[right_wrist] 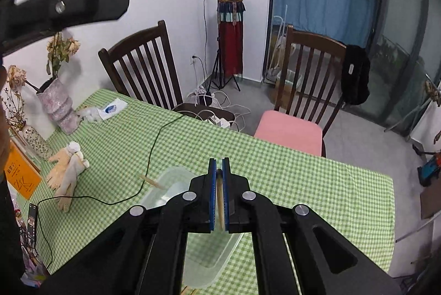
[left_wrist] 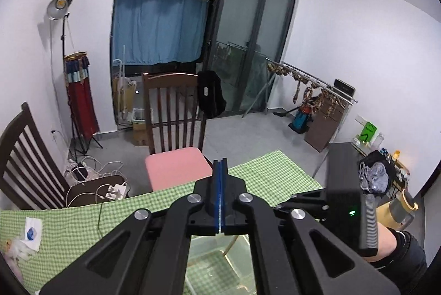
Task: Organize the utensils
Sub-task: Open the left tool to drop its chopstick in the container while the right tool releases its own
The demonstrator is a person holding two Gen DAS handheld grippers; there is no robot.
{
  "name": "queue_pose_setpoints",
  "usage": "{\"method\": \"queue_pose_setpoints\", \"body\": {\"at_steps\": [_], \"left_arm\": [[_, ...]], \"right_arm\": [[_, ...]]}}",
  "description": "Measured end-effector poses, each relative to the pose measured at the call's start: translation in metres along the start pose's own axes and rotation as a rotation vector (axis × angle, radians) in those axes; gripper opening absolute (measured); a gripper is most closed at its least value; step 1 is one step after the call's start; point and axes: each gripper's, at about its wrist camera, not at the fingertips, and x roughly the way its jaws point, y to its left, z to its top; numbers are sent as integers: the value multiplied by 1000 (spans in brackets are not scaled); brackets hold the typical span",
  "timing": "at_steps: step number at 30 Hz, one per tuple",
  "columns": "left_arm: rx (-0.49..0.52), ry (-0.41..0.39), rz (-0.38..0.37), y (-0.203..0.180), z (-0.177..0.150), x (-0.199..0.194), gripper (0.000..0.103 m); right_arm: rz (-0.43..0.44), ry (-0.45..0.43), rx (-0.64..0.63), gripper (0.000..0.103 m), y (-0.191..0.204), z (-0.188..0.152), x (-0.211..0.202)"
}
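My right gripper (right_wrist: 219, 165) is shut on a thin wooden utensil (right_wrist: 219, 195), held edge-on between the blue pads above a clear plastic container (right_wrist: 209, 259) on the green checked table. A wooden stick (right_wrist: 151, 180) leans over the container's far left rim. My left gripper (left_wrist: 221, 165) is shut; a thin pale sliver (left_wrist: 220, 232) shows at the base of its pads, above the same clear container (left_wrist: 220, 264). A wooden stick (left_wrist: 232, 246) lies across that container. The left gripper also shows blurred in the right wrist view (right_wrist: 91, 5).
Green checked tablecloth (right_wrist: 303, 179) covers the table. A black cable (right_wrist: 148, 157), a plush toy (right_wrist: 67, 173), vases with dried flowers (right_wrist: 59, 104) and an orange book (right_wrist: 20, 176) lie at the left. Two dark wooden chairs (right_wrist: 143, 66) stand beyond the far edge, one with a pink cushion (right_wrist: 289, 129).
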Motion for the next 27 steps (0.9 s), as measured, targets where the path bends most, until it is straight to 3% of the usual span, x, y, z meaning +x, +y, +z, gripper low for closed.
{"method": "queue_pose_setpoints", "body": {"at_steps": [4,8,10,11,12,13,14,17,20,25,27], "left_arm": [[14,92,28,7,-20,35,0],[86,163,62,25,-63,41,0],[96,212,90,37,-80,41,0],[93,234,98,44,-87,41,4],[90,247,110,50,-93,40,19],[90,253,126,53,-98,38,28],[88,253,133,55,-102,36,39],[80,263,131,58,-112,27,47],[73,268,167,60,-120,20,61],[26,248,215,64,-139,-3,66],[14,226,239,63,-152,-17,67]], "right_arm": [[38,45,24,4,-4,-17,17],[37,49,27,5,-5,-28,20],[5,61,24,12,-6,-27,23],[-6,53,26,28,-8,-26,22],[-12,39,33,44,-9,-24,19],[-25,27,37,48,-9,-23,16],[-34,15,36,49,-8,-22,11],[-43,-7,35,49,-6,-22,-7],[-68,-27,20,52,-2,-28,-28],[-90,-50,0,55,6,-49,-57],[-115,-72,-18,64,12,-63,-69]]}}
